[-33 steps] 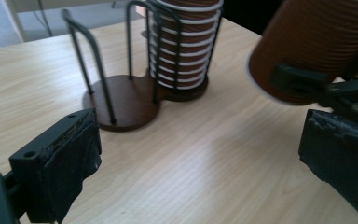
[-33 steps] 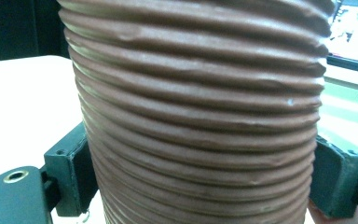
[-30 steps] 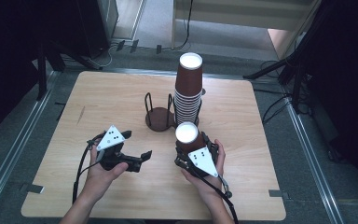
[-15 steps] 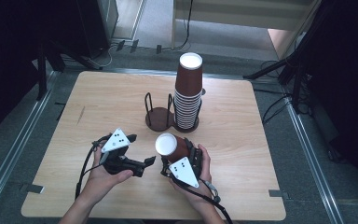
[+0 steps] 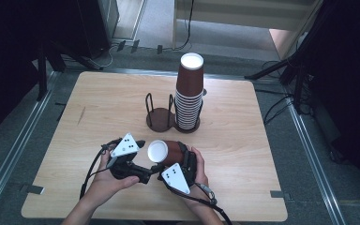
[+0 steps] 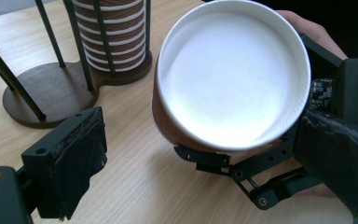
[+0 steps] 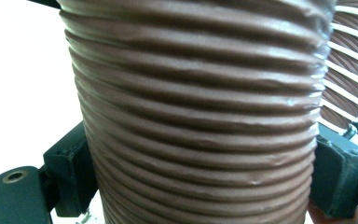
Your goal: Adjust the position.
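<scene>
The right tool (image 5: pixel 165 161) grips the ribbed brown cup (image 5: pixel 164 152) by its wall and holds it tipped above the desk (image 5: pixel 98 112), mouth toward the left tool (image 5: pixel 143 159). The left tool's jaws have just been closing yet stand open astride the rim. Advised: close gently on the rim before the right tool releases. No legible writing appears on the cup.

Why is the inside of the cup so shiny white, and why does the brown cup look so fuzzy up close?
In the left gripper view, light glares off the cup, washing out its white inside. In the right gripper view, the cup's ribbed brown wall sits too close to the camera, so it blurs, and the background goes blank white. The high view is evenly lit but dark at the sides.
</scene>
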Tool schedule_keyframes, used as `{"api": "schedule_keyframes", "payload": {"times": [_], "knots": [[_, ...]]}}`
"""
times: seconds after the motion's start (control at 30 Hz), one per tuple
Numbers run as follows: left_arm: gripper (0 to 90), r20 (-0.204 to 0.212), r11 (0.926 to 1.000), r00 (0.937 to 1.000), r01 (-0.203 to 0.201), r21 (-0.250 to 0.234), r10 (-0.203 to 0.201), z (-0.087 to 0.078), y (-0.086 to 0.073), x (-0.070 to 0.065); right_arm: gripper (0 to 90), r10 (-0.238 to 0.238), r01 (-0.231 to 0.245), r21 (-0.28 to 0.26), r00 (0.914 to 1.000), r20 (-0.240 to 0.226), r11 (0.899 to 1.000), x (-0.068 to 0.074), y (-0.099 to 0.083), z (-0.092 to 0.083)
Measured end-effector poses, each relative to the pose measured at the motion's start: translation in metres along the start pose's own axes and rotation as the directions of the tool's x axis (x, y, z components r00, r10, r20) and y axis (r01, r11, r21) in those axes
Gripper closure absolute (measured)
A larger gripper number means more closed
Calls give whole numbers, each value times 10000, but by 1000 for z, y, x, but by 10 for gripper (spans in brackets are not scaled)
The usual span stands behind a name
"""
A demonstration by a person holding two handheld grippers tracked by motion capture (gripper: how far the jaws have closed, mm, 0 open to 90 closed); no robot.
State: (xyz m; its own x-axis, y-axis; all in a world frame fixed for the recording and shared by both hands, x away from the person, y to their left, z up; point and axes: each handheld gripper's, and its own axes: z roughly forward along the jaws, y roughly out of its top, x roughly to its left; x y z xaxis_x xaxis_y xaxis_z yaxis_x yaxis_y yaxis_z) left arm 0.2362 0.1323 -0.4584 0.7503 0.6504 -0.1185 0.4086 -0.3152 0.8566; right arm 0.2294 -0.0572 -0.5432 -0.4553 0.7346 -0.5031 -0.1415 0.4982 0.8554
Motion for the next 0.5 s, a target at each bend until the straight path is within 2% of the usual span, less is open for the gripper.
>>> {"api": "schedule_keyframes", "payload": {"times": [0.1,0.27,0.37,0.5], "knots": [[50,60,10000,10000,-52,24,52,0,0,-1,121,-427,426,-96,9990,-98,9990,5,1,-1],[66,127,9999,9999,-68,130,66,2,1,-3,120,-783,778,-241,9967,-195,9967,11,3,-1],[72,202,9997,9998,-42,239,37,3,0,-4,119,-830,823,-276,9962,-253,9962,12,4,-1],[115,95,9994,9999,-61,337,58,4,0,-5,119,-828,816,-306,9957,-426,9962,15,4,-1]]}}
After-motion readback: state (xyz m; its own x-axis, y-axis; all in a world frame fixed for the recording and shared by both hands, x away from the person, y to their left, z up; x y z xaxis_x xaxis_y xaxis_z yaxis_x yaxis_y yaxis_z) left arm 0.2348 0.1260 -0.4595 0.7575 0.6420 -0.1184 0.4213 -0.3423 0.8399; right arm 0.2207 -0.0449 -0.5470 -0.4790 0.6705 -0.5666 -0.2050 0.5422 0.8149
